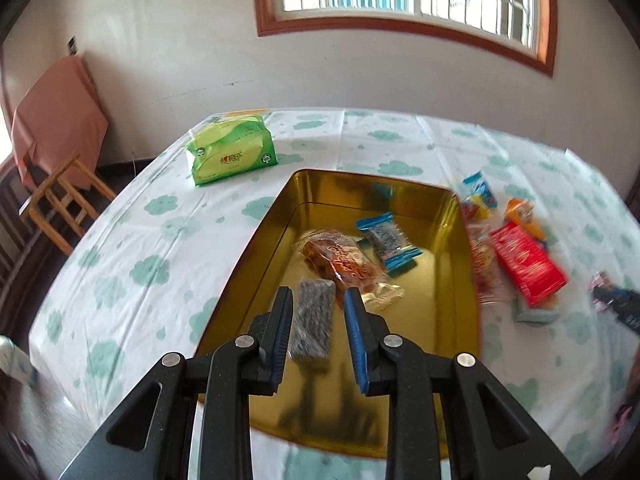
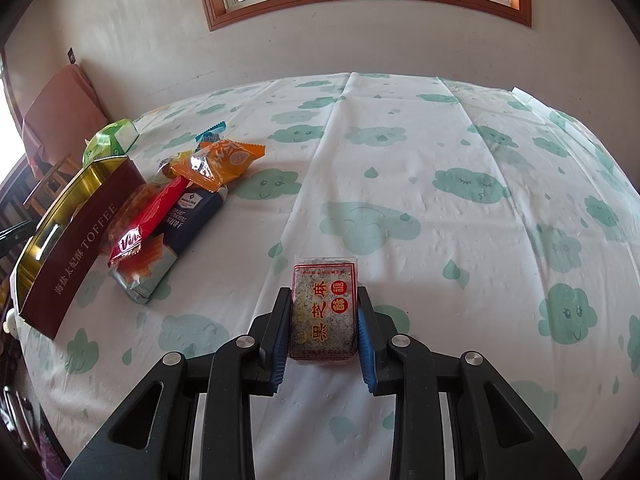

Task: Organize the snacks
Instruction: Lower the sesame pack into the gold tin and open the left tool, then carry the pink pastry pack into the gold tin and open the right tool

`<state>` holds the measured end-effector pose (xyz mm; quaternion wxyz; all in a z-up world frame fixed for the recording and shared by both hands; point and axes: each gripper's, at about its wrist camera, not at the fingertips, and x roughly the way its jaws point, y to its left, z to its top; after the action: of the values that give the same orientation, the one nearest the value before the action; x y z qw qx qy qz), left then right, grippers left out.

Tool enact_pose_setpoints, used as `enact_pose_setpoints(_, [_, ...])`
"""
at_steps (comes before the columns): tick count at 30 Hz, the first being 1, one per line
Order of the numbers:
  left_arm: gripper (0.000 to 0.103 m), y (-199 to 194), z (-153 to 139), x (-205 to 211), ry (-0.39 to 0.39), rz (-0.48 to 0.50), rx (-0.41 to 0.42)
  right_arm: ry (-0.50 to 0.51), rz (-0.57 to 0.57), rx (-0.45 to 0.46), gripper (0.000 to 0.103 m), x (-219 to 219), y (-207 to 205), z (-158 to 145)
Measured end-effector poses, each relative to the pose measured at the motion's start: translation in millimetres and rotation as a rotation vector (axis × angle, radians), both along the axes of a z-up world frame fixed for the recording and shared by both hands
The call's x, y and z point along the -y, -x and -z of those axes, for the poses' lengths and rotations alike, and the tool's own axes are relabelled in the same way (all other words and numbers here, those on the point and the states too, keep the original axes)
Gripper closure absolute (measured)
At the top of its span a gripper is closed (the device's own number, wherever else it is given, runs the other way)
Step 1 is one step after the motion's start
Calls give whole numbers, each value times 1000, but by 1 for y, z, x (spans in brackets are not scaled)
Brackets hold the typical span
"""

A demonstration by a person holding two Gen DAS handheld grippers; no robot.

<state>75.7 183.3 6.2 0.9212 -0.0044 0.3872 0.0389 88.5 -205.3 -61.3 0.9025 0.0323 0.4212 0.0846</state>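
Your left gripper (image 1: 318, 294) hangs over gold tin (image 1: 256, 236), jaws spread, grey sesame bar (image 1: 313, 322) lying loose between them on tin floor: likely just-dropped spot, beside orange packet (image 1: 344, 260) and blue candy (image 1: 388, 242).

Your right gripper (image 2: 324, 294) clamps labelled sesame bar (image 2: 324, 312) flat by its long sides, low over tablecloth (image 2: 440, 140); tin (image 2: 76, 188) sits far left. Remaining snack pile (image 2: 176, 204) leans against tin's outer wall, handy for next picks.
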Motion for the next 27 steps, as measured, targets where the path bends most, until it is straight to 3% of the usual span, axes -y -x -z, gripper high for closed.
enact_pose_setpoints(6, [71, 36, -14, 0, 82, -34, 58, 10, -2, 1, 72, -1, 0, -1])
enact_pose_setpoints(15, [58, 67, -11, -11, 105, -54, 36, 12, -9, -19, 73, -5, 2, -3])
enact_pose_setpoints(23, [58, 81, 5, -34, 156, -109, 15, -20, -8, -31, 73, -11, 9, -15])
enact_pose_setpoints(27, [58, 86, 10, -40, 164, -129, 11, -42, -47, -2, 73, -27, 11, -40])
